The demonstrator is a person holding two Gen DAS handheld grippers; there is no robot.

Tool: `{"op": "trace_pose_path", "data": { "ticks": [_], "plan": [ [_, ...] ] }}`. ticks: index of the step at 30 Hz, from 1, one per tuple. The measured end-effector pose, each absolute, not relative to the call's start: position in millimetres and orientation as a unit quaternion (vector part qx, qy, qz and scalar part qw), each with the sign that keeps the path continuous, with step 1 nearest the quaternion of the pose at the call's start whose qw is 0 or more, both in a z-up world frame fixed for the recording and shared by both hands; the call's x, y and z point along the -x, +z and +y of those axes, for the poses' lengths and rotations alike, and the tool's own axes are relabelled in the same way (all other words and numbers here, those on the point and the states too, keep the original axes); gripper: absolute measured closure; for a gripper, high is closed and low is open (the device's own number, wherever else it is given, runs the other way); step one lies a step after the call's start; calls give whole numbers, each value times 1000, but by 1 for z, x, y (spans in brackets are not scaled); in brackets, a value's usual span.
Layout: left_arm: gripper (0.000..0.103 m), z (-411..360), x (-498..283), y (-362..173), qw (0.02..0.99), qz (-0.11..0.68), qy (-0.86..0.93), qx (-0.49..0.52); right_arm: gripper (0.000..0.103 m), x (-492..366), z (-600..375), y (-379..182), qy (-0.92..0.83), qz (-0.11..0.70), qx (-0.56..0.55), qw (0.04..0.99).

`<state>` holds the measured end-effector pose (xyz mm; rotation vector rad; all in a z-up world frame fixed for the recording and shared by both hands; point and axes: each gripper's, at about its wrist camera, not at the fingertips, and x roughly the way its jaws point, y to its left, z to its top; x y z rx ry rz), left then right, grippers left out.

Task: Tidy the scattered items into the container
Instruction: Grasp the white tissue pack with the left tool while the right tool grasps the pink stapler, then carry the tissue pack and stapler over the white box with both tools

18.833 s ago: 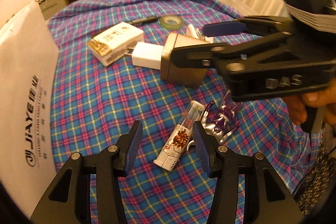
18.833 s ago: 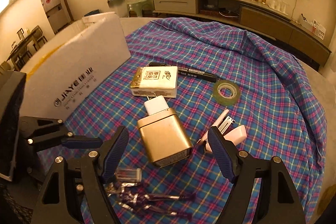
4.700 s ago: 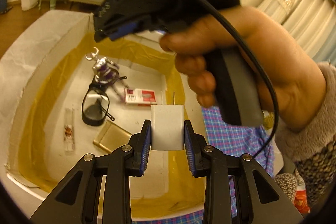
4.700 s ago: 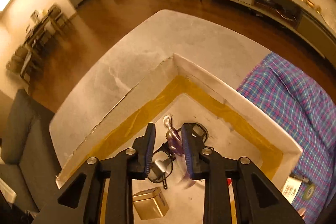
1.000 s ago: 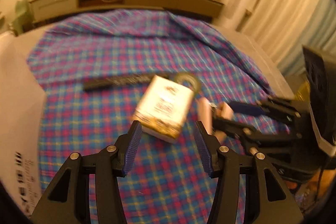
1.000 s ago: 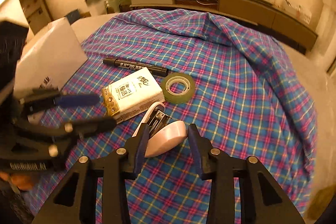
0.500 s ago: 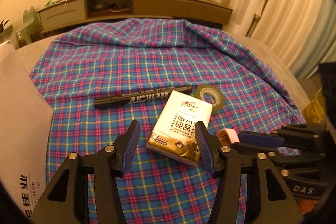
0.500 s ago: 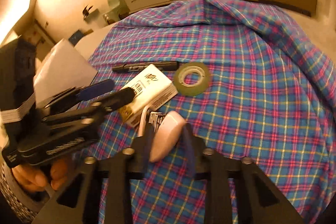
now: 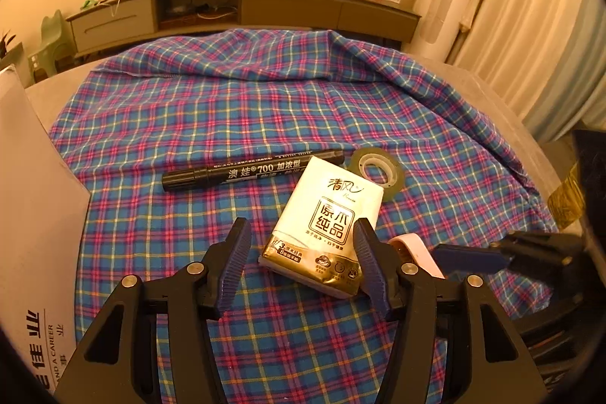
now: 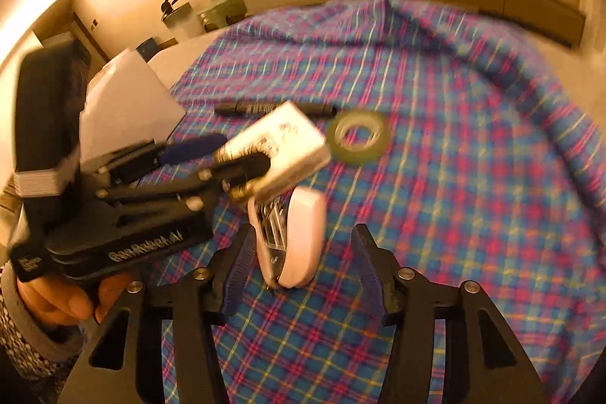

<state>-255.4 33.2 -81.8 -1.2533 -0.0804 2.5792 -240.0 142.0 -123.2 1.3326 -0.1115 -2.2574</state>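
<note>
Motion blur and cut-off edges

The right wrist view smears the white tissue pack [image 10: 280,146]; the white cardboard box [image 9: 34,233] runs off frame, and the pink stapler [image 9: 414,254] is mostly hidden.

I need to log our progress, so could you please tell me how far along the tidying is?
Nothing shows as done from here: the box interior is out of view. In hand: the left gripper, opening, straddles the tissue pack; the right gripper, opening, has the pink stapler between its jaws, not gripped. Left on the cloth: tissue pack, stapler, black marker and tape roll.
</note>
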Motion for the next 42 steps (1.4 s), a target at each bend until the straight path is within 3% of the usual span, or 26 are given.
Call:
{"op": "trace_pose_path", "data": {
  "ticks": [3, 6, 19, 23, 25, 30, 34, 35, 37, 39, 42],
  "plan": [
    [44, 35, 255, -80, 145, -31, 889, 433, 61, 238, 135, -124, -829, -40, -491, 265],
    [44, 39, 253, -79, 148, -21, 891, 429, 61, 232, 123, -119, -829, -9, -491, 268],
    [41, 45, 254, -84, 142, -18, 887, 438, 60, 178, 110, -113, -850, 324, -391, 142],
    [41, 43, 254, -85, 145, -22, 887, 439, 52, 176, 121, -119, -847, 270, -418, 186],
    [41, 45, 253, -84, 143, -17, 889, 435, 31, 182, 136, -110, -856, 205, -432, 198],
    [42, 53, 251, -82, 142, 3, 894, 425, 30, 198, 167, -100, -860, 64, -456, 221],
    [39, 58, 249, -85, 145, 17, 895, 420, 30, 198, 160, -106, -853, 56, -462, 237],
    [39, 59, 249, -87, 145, 21, 894, 423, 32, 198, 157, -108, -852, 63, -463, 237],
    [39, 60, 250, -91, 146, 24, 891, 430, 65, 200, 151, -113, -845, 66, -474, 238],
    [39, 59, 251, -94, 146, 23, 887, 437, 75, 201, 149, -114, -842, 65, -480, 236],
    [41, 56, 253, -94, 154, 9, 883, 443, 76, 202, 147, -113, -839, 65, -487, 234]
  ]
}}
